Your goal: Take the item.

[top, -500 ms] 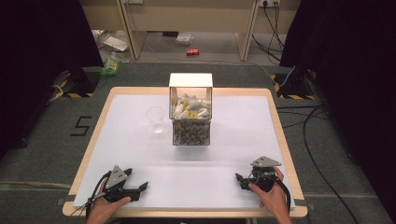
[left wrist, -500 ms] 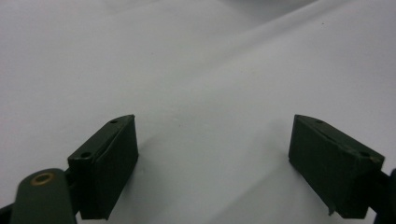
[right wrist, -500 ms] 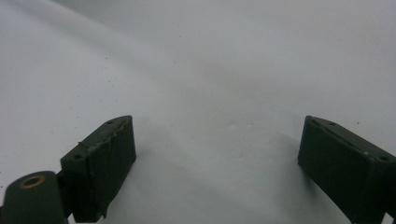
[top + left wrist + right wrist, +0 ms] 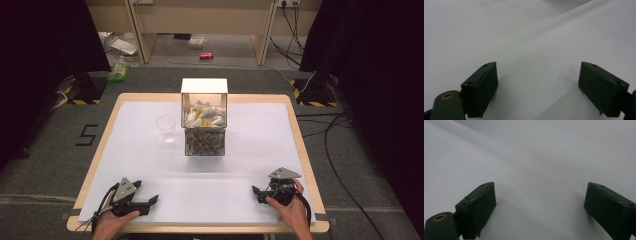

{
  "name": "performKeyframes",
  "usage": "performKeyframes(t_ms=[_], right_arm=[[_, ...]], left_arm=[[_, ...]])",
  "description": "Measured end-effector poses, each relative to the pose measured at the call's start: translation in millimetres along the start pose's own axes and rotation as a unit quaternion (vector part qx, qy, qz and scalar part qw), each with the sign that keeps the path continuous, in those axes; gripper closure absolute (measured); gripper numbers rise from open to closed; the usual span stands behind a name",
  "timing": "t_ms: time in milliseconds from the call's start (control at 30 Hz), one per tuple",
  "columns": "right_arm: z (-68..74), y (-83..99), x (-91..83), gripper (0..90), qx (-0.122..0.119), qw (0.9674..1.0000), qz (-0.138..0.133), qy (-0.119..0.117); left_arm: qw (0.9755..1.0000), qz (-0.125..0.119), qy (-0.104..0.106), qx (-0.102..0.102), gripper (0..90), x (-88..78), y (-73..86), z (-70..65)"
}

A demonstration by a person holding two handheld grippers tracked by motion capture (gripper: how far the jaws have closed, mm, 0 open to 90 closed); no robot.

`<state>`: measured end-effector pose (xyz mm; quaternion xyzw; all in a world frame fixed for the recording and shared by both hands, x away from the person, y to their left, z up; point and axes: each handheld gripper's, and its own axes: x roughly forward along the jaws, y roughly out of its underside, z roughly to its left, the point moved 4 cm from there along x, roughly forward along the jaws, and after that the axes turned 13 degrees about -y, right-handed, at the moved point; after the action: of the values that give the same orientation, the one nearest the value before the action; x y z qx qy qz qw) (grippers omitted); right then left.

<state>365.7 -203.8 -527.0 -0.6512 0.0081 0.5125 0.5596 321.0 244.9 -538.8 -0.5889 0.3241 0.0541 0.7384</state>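
Jaws on both the left gripper and the right gripper are standing wide apart, gripping nothing, resting at the near corners of the white table, while a clear box of small packets is sitting mid-table beside a clear cup.

Obstacles sit mid-frame in the high view — a clear box packed with small items at upper centre, a clear cup just left of it. The white table surface lies bare across the lower half, and along the far left and right sides.
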Motion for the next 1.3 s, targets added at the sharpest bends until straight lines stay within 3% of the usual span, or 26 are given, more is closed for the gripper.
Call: performKeyframes(t_ms=[300, 433, 833, 1033, 1300], right_arm=[[0.0, 0.0, 0.0, 11.0, -0.001, 1.0000, 0.000, 0.000], [0.1, 0.0, 0.0, 11.0, 0.000, 1.0000, 0.000, 0.000], [0.0, 0.0, 0.0, 11.0, 0.000, 1.0000, 0.000, 0.000], [0.1, 0.0, 0.1, 11.0, 0.000, 1.0000, 0.000, 0.000], [0.4, 0.1, 0.1, 11.0, 0.002, 1.0000, -0.001, 0.000]], left_arm=[[0.9998, -0.021, 0.002, -0.007, 17.8, -9.4, -16.6, -1.0], [0.9993, -0.032, 0.007, -0.020, 18.7, -13.0, -25.8, 1.1], [0.9977, -0.064, 0.018, -0.013, 21.6, -15.3, -62.4, -3.2], [0.9958, -0.082, 0.035, -0.021, 25.4, -18.6, -86.1, -5.9], [0.9933, -0.104, 0.039, -0.031, 30.5, -22.8, -106.5, -4.4]])
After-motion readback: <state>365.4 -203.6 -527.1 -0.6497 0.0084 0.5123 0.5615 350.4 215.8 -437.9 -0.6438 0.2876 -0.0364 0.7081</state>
